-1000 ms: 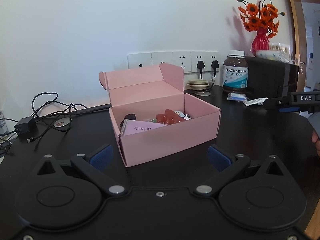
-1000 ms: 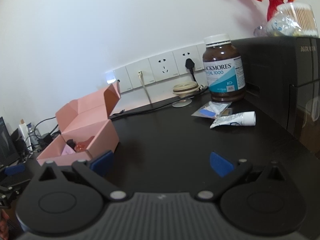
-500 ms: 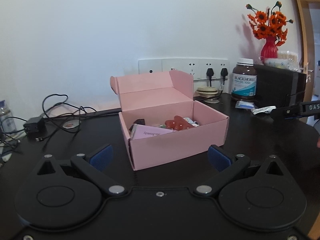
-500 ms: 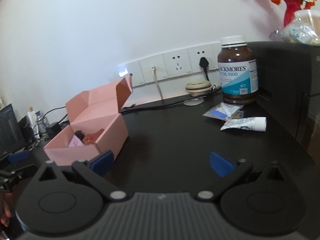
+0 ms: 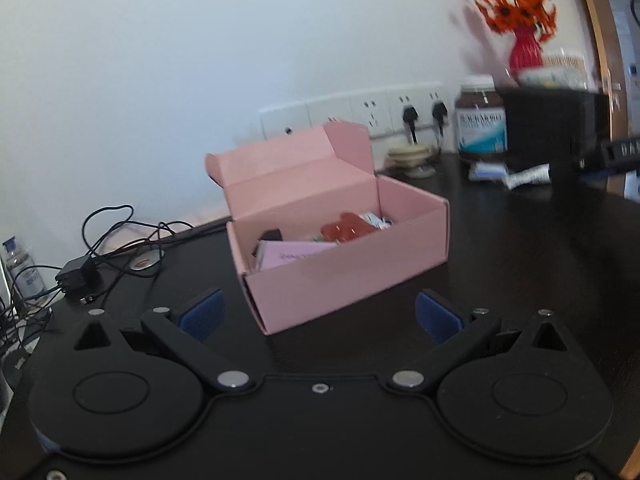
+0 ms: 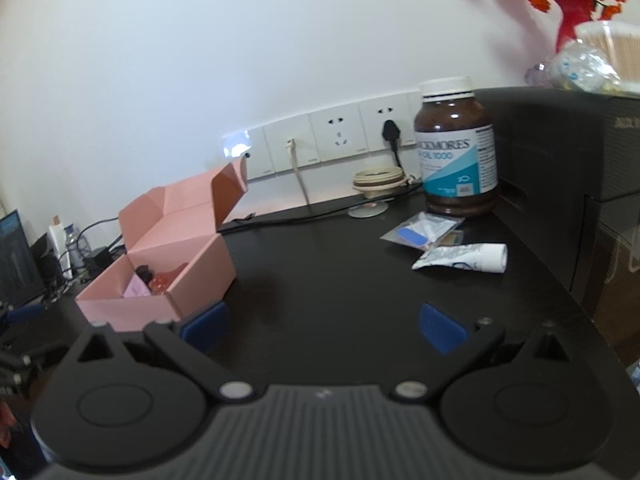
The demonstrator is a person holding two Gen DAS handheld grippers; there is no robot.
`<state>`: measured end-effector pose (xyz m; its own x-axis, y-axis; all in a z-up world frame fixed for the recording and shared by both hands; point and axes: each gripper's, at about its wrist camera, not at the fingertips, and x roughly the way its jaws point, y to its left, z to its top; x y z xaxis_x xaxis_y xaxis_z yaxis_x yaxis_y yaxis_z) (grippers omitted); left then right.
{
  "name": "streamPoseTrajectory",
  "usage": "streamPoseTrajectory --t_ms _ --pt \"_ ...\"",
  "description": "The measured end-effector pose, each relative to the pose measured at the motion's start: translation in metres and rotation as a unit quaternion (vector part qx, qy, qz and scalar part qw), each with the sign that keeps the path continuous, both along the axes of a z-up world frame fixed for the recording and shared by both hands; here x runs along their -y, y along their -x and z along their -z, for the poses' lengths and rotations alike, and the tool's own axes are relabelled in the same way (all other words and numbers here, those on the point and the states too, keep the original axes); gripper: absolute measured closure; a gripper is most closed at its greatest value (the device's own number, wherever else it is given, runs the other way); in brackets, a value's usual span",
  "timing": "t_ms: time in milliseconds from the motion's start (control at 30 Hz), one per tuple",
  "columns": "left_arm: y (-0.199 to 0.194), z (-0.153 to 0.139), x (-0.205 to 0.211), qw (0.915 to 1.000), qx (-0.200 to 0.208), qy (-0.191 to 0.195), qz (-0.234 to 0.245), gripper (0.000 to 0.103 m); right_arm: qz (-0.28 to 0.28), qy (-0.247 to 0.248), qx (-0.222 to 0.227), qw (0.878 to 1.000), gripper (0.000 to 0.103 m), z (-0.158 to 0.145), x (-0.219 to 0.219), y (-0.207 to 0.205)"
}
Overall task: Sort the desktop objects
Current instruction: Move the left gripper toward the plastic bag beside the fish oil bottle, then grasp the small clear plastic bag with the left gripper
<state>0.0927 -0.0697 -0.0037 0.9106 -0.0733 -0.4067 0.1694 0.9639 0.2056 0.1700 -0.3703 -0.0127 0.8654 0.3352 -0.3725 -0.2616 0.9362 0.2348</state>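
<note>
While both grippers are held above the dark surface [image 6: 340, 280], the fingers of each are spread wide and nothing is gripped. The left gripper [image 5: 320, 316] is pointed at an open pink cardboard box [image 5: 344, 268], set just ahead of its fingers, with red items [image 5: 346, 230] and a pink card [image 5: 292, 257] seen inside. Ahead of the right gripper [image 6: 324, 326], beyond its right finger, a white tube [image 6: 464, 258] and a sachet [image 6: 420, 232] are laid near a fish oil bottle [image 6: 456, 152].

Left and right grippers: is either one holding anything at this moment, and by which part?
Nothing is held. The left gripper is open and empty in front of the pink box; the right gripper is open over bare black tabletop.
</note>
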Motion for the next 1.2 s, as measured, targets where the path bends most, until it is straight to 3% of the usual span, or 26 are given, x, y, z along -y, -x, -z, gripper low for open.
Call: streamPoseTrajectory --t_ms 67,200,333,433,600,733,900,1067,1200 --pt "-0.003 -0.003 0.007 0.9999 -0.005 0.004 0.013 0.0 0.012 0.005 -0.003 1.0 0.001 0.0 0.002 0.001" --pt "-0.016 -0.016 0.019 0.9973 -0.019 0.055 0.045 0.0 0.012 0.013 -0.005 1.0 0.001 0.0 0.007 0.005" --pt "-0.031 -0.025 0.04 0.9949 -0.027 0.071 0.067 0.0 0.026 0.053 -0.01 0.998 0.001 0.0 0.013 0.004" --pt "-0.04 -0.029 0.063 0.994 -0.022 0.06 0.089 0.0 0.036 0.07 -0.006 0.997 0.001 0.001 0.022 0.006" --pt "-0.065 -0.038 0.107 0.9911 -0.003 0.035 0.128 0.0 0.035 0.032 -0.018 0.999 0.001 0.002 0.046 0.011" --pt "-0.092 -0.042 0.146 0.9916 0.018 -0.001 0.128 0.0 0.047 -0.016 -0.022 0.999 0.001 0.006 0.058 0.015" --pt "-0.129 -0.039 0.183 0.9905 0.014 -0.027 0.134 0.0 0.054 -0.018 -0.032 0.998 0.001 0.007 0.059 0.012" --pt "-0.166 -0.034 0.205 0.9884 0.015 -0.028 0.148 0.0 0.062 0.011 -0.022 0.998 0.001 0.007 0.05 0.015" --pt "-0.194 -0.027 0.217 0.9845 0.003 -0.02 0.174 0.0 0.068 0.004 -0.018 0.998 0.001 0.008 0.053 0.016"
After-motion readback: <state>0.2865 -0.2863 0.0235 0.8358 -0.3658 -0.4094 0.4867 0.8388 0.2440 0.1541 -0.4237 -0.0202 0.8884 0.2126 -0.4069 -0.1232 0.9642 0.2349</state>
